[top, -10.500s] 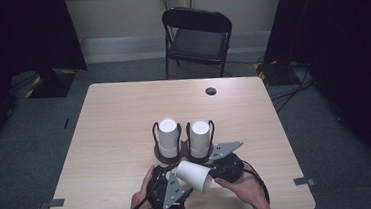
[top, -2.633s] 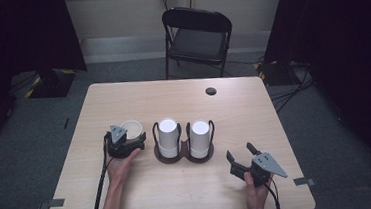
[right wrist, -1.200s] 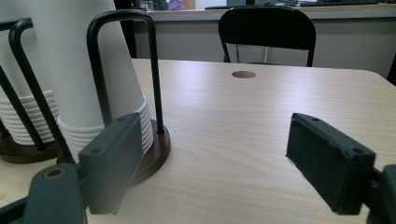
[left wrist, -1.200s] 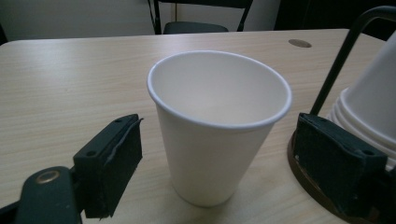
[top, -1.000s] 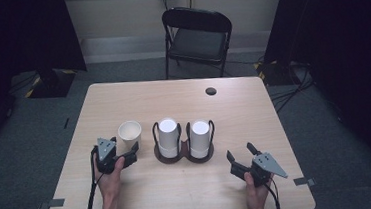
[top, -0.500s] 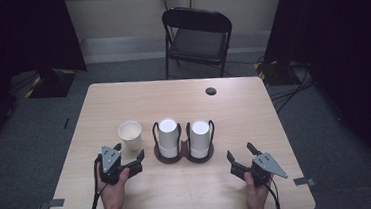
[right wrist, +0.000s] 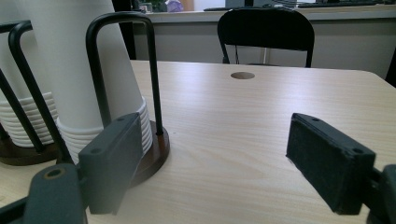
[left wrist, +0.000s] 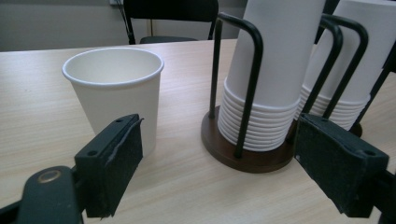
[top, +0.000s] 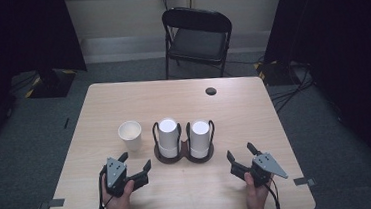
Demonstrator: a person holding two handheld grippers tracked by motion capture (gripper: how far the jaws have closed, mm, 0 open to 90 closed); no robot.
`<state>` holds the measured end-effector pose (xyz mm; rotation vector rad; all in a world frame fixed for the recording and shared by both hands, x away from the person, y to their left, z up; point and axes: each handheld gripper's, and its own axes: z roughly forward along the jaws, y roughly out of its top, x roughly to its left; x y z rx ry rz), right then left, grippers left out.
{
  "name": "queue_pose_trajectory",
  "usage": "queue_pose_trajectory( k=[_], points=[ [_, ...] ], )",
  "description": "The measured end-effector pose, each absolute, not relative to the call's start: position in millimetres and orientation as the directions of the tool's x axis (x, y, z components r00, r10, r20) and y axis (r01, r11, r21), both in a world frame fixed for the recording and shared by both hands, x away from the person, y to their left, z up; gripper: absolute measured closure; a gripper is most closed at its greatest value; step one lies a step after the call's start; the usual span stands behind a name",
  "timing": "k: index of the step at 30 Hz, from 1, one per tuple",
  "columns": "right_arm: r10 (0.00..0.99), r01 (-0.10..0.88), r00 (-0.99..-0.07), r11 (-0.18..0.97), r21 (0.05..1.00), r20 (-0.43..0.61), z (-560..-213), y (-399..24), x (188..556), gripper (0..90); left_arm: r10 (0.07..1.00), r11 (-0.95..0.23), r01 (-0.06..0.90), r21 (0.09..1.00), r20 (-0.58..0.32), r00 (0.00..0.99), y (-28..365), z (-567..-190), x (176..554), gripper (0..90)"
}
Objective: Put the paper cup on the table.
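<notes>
1. Dark curtains, a grey floor and a black folding chair [top: 197, 38] frame the wooden table [top: 254, 114] in the high view. A single paper cup [top: 130, 134] stands upright with its mouth up, just left of the two-post cup holder [top: 185, 154], apart from it. Two upside-down stacks [top: 168, 137] are kept in the holder. The left gripper [top: 137, 164] lies low near the table's front edge, its jaws wide and empty; the right gripper [top: 241, 157] is held at the front right, jaws likewise wide, nothing between them.

2. Seen from the left gripper view, the cup [left wrist: 116, 93] stands beyond the left pad, untouched, with the holder's wire loop [left wrist: 243, 79] and nearest stack [left wrist: 273, 70] close on the other side. The step is judged to be a cup set out on the table and let go. Another cup would next have to be drawn off a stack, and the wire loops stand in the way of a sideways grasp, so a lift from above is called for.

3. From the right gripper view, the other stack [right wrist: 79, 65] and its loop [right wrist: 122, 60] are seen to the left, with a round hole [right wrist: 243, 75] in the bare tabletop beyond.
</notes>
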<state>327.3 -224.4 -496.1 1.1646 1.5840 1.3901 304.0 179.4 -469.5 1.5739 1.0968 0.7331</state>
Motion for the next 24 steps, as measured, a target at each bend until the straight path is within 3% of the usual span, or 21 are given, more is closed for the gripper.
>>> queue_pose_trajectory(
  k=[10, 16, 24],
  points=[
    [0.941, 0.167, -0.336, 0.009, 0.986, 0.049, -496, -225, 327, 18.1, 0.916, -0.035, 0.283, 0.958, -0.083, 0.393, 167, -489, 295, 15.9],
    [0.941, 0.170, -0.335, 0.011, 0.985, 0.048, -496, -225, 328, 18.1, 0.929, -0.086, 0.249, 0.965, -0.012, 0.370, 157, -496, 290, 15.7],
    [0.946, 0.198, -0.319, 0.013, 0.980, 0.052, -495, -225, 328, 17.9, 0.931, -0.072, 0.236, 0.969, -0.020, 0.364, 156, -496, 290, 15.4]
  ],
)
